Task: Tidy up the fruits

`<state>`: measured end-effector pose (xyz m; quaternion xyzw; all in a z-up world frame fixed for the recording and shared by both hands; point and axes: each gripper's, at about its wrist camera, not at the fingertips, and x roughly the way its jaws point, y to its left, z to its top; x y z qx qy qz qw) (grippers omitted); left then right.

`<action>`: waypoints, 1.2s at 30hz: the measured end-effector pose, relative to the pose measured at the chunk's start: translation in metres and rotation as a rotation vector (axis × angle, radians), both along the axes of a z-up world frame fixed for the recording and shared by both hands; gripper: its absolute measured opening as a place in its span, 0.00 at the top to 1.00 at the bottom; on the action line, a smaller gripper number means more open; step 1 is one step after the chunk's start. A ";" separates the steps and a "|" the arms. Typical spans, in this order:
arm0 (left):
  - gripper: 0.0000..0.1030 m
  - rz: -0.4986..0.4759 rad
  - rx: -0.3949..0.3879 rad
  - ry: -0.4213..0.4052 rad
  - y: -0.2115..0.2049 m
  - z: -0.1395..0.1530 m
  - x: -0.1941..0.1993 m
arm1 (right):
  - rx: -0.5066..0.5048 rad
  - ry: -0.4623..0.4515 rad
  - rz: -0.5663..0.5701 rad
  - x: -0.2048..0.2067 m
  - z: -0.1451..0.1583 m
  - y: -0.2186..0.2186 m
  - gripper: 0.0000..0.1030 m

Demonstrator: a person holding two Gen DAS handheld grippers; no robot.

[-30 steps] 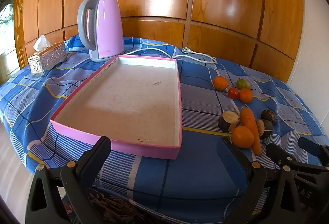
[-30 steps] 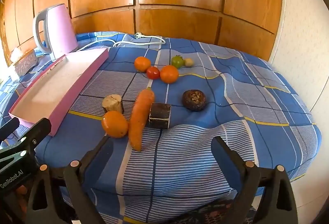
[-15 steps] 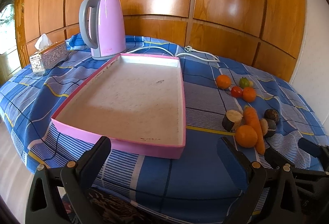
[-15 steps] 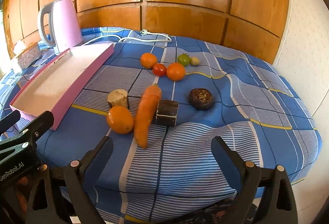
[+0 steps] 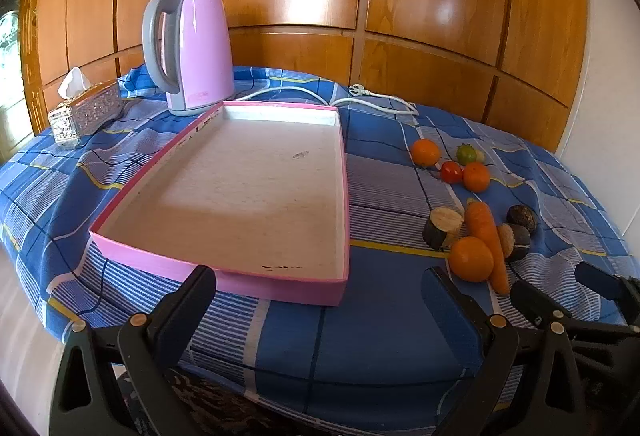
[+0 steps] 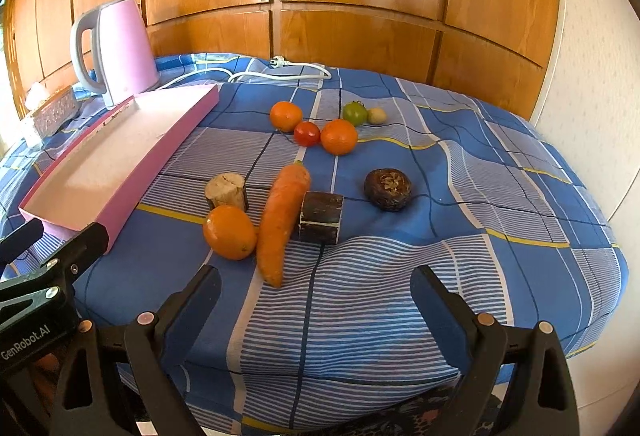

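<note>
An empty pink tray [image 5: 224, 278] [image 6: 160, 152] lies on the blue checked cloth. Right of it sit a carrot [image 6: 282, 220] [image 5: 486, 240], a near orange [image 6: 229, 232] [image 5: 471, 259], a pale cut stump [image 6: 226, 191], a dark cut block [image 6: 321, 218] and a dark round fruit [image 6: 388, 189]. Farther back are two oranges [image 6: 286, 116] [image 6: 339, 136], a red tomato [image 6: 307, 133], a green tomato [image 6: 355, 113] and a small pale fruit [image 6: 376, 116]. My left gripper [image 5: 320, 288] is open before the tray's near edge. My right gripper [image 6: 316, 288] is open just short of the carrot's tip.
A pink electric kettle [image 5: 192, 52] stands behind the tray, its white cord and plug [image 5: 360, 94] trailing right. A silver tissue box [image 5: 84, 114] sits at the far left. Wooden panelling backs the table; a white wall [image 6: 592, 68] is on the right.
Both grippers have moved forward toward the table and a little up; the tray and the produce look larger and closer. Nothing on the cloth has moved.
</note>
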<state>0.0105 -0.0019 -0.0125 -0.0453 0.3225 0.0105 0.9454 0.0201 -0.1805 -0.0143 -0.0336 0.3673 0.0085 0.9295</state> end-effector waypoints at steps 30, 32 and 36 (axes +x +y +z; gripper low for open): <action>0.01 -0.062 0.019 0.010 -0.010 0.000 -0.001 | 0.115 0.094 -0.012 0.012 0.007 -0.031 0.53; 0.10 -0.083 0.015 0.011 -0.012 0.000 -0.001 | 0.155 0.109 -0.011 0.015 0.005 -0.037 0.62; 0.31 -0.179 0.012 0.021 -0.023 -0.001 -0.002 | 0.184 0.114 0.014 0.016 0.003 -0.037 0.65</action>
